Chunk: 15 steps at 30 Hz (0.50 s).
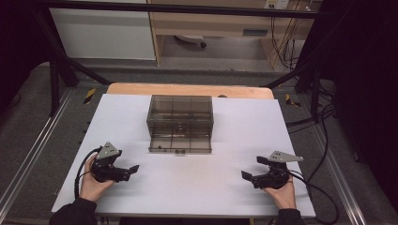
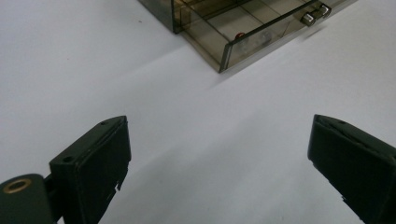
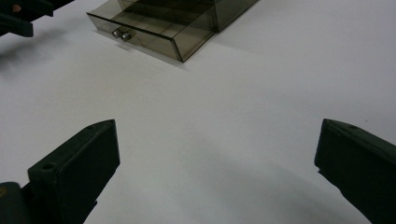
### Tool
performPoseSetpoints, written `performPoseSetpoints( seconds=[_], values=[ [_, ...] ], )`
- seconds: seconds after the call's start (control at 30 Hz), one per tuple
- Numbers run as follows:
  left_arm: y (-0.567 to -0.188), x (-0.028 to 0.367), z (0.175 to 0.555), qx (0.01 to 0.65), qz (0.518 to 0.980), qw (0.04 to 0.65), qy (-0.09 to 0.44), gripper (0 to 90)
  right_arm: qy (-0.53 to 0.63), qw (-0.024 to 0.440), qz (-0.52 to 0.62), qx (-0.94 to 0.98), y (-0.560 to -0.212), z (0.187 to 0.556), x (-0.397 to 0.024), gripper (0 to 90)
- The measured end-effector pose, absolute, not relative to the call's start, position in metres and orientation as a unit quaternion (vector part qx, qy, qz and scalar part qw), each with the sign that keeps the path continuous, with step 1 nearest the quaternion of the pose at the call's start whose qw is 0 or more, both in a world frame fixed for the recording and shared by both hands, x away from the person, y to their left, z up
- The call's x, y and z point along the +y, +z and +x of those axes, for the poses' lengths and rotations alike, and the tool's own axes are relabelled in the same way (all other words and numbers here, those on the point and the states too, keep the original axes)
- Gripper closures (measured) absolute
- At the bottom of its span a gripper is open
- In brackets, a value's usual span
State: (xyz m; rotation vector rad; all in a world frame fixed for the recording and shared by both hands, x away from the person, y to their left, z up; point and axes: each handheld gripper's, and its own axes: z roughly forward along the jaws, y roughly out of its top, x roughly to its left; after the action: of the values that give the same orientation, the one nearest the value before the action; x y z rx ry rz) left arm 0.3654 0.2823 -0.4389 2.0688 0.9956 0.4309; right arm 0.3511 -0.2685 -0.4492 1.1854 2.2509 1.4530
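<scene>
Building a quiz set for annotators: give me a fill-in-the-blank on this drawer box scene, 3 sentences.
1. The lower drawer of the smoky clear drawer box is pulled ____.
2. The jaws of the left gripper and the right gripper are both ____, holding nothing.
3. A small ____ item lies inside the drawer near its front wall.

Missing words: out (open); open; red

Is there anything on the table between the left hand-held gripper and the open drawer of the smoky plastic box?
Nothing visible: only bare white table lies between the left hand-held gripper and the pulled-out drawer.
</scene>
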Motion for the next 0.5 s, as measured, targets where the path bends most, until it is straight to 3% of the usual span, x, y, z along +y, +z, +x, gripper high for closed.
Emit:
performPoseSetpoints(
  seconds=[0.5],
  values=[
    [-0.451,0.312,0.355,0.408,0.804,0.399,0.167,5.9,0.492,0.105,0.401,0.765,-0.450,0.351,-0.268,0.5]
  ],
)
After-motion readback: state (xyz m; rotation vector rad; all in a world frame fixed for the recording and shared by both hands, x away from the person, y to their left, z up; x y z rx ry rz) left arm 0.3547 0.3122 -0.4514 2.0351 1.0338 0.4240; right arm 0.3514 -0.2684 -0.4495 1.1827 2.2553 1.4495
